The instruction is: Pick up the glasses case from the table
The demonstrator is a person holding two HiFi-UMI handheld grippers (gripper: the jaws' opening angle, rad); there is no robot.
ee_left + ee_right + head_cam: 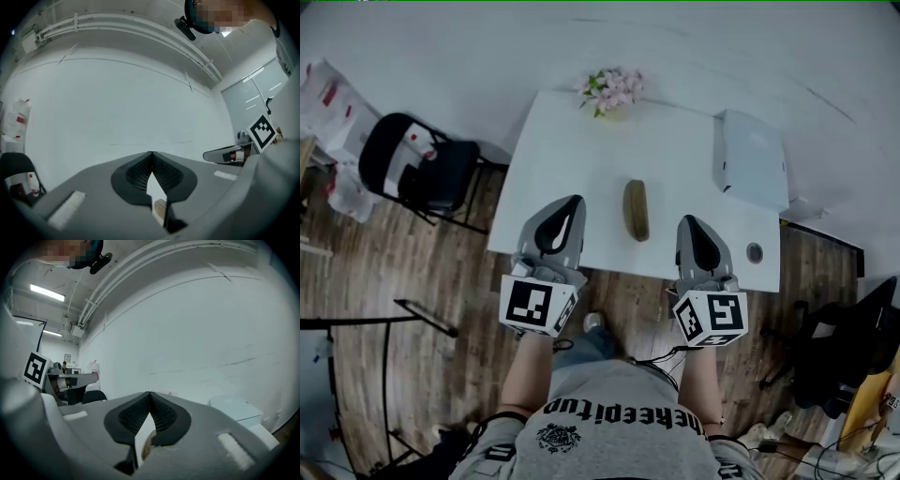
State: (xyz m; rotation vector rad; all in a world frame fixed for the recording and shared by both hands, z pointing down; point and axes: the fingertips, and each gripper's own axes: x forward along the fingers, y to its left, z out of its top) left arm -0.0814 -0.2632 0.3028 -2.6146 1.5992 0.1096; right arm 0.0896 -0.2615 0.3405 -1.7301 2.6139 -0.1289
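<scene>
An olive-brown glasses case lies lengthwise near the middle of the white table, close to its near edge. My left gripper hovers over the table's near edge to the left of the case, jaws shut and empty. My right gripper hovers to the right of the case, also shut and empty. The case sits between the two, touching neither. In the left gripper view the jaws meet at their tips against a white wall. The right gripper view shows the same closed tips. The case appears in neither gripper view.
A pot of pink flowers stands at the table's far edge. A white box sits at its right end, with a small round object at the near right corner. A black chair stands left of the table on the wooden floor.
</scene>
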